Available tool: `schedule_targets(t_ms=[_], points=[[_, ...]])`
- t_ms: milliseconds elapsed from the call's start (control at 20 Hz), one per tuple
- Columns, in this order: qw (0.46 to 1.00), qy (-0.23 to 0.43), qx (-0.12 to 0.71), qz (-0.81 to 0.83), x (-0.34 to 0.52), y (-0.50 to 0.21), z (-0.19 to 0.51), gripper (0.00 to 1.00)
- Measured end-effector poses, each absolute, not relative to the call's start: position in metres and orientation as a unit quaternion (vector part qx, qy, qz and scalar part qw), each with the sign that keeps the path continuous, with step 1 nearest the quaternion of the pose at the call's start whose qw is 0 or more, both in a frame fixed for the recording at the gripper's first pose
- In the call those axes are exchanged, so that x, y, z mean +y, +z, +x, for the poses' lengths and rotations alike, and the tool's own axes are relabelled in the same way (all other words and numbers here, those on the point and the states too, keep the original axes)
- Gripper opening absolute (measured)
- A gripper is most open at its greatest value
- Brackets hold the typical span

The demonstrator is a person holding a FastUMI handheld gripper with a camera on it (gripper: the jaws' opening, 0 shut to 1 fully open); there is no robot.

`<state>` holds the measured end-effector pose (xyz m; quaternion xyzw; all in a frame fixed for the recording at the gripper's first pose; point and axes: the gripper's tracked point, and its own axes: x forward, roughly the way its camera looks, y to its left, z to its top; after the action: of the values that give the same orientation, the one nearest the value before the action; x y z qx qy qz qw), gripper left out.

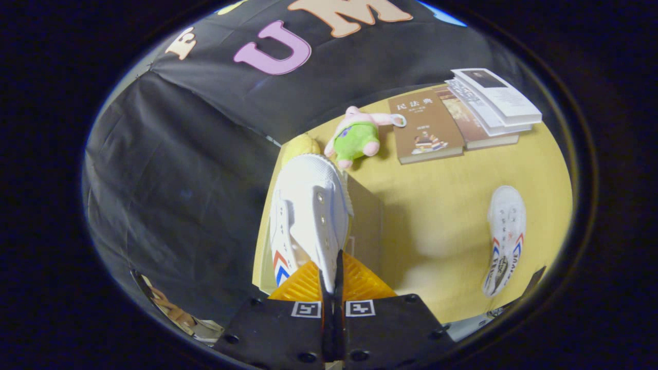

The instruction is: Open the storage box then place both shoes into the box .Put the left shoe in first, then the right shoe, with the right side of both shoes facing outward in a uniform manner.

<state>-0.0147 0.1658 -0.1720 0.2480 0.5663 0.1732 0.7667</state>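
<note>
The gripper (pixel 331 272) carries one white shoe (pixel 308 216) clear of the yellow table (pixel 442 216), toe pointing away, probably so it can travel to the storage box, which I cannot pick out with certainty. The fingers are nearly closed, both pinching the thin edge of the shoe's opening. The other shoe (pixel 505 239) lies well apart on the table, waiting its turn; a plush toy (pixel 357 137) and books (pixel 452 121) sit beyond.
</note>
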Motion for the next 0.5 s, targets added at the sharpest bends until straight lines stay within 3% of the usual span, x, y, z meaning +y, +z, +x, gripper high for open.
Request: schedule_targets(t_ms=[500], points=[[0.756, 0.18, 0.591, 0.216, 0.253, -0.212, -0.009, 0.04]])
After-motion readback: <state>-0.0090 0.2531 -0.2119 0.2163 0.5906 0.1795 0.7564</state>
